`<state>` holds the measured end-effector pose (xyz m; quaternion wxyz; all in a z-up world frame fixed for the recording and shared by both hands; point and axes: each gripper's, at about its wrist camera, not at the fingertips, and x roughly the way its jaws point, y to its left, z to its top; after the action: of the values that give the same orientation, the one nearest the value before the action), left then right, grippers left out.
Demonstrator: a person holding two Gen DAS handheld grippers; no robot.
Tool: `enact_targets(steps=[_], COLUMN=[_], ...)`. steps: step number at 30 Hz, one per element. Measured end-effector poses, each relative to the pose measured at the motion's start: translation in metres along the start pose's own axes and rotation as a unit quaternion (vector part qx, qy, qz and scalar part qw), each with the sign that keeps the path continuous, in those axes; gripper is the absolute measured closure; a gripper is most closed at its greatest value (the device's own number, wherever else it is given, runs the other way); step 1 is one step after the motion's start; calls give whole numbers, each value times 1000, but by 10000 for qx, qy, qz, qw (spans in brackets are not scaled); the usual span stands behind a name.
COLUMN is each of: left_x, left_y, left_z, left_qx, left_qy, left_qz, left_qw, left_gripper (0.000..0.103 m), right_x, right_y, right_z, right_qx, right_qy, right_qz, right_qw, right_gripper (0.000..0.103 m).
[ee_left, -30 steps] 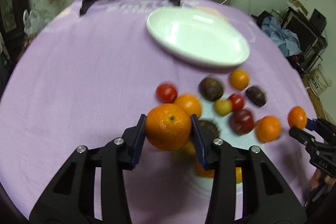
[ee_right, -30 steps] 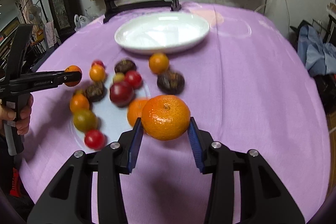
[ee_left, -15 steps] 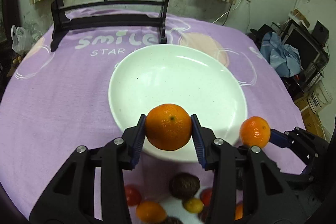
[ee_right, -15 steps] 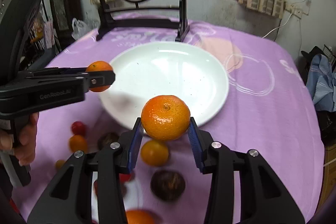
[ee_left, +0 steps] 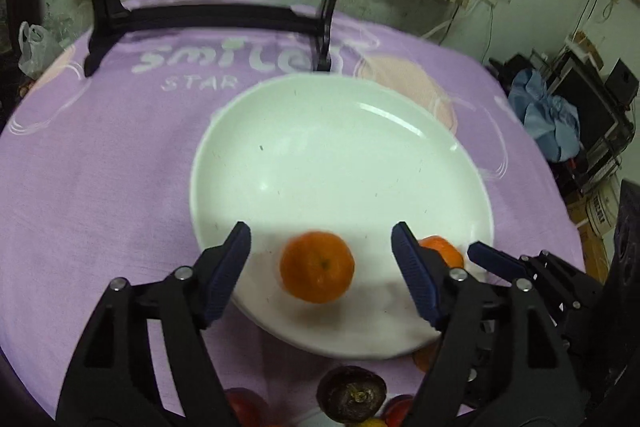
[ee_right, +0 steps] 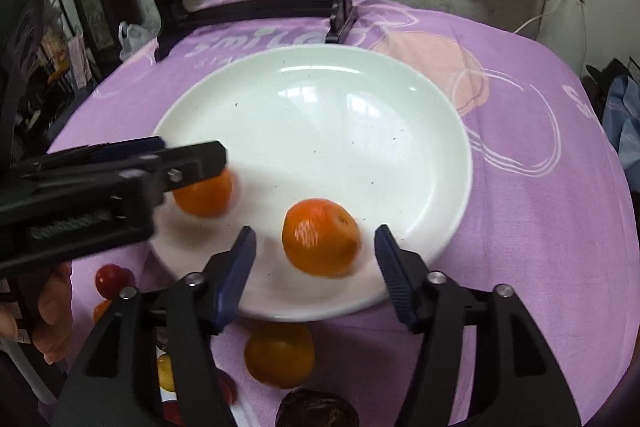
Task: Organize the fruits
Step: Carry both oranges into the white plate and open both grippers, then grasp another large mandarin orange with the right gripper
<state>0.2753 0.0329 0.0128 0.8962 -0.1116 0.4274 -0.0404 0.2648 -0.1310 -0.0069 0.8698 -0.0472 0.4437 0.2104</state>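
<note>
A white oval plate (ee_left: 340, 131) lies on the purple tablecloth; it also shows in the right wrist view (ee_right: 320, 115). Two oranges are on its near part. In the left wrist view my left gripper (ee_left: 320, 259) is open, its jaws wide apart around one orange (ee_left: 317, 266), not touching it. The second orange (ee_left: 444, 251) shows behind my right fingertip. In the right wrist view my right gripper (ee_right: 314, 255) is open around its orange (ee_right: 320, 235). The left gripper's orange (ee_right: 206, 193) lies at the left, under that gripper.
A black wooden stand (ee_left: 216, 15) with a round painted panel stands at the table's far edge. Loose fruit lies on the cloth near the plate's front rim: a dark passion fruit (ee_left: 352, 393), a yellow-orange fruit (ee_right: 279, 355), a red tomato (ee_right: 112, 281).
Both grippers moved forward over the plate and opened. Each orange left its jaws and now lies blurred on the plate.
</note>
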Motion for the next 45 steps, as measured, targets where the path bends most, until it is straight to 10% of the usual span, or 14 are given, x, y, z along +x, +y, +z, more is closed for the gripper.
enact_targets(steps=[19,45], left_x=[-107,-124], left_y=[20,19], left_z=[-115,-195], left_qx=[148,369], left_qy=[-234,303], left_qz=[-17,-195], left_qw=[9996,9987], left_gripper=[11,11], right_x=[-90,-78], right_y=[13,9], right_z=[-131,-144], right_qx=[-267,115], right_qy=[196,-126], right_qz=[271,966], right_qw=[9991,9952], right_gripper=[39,60])
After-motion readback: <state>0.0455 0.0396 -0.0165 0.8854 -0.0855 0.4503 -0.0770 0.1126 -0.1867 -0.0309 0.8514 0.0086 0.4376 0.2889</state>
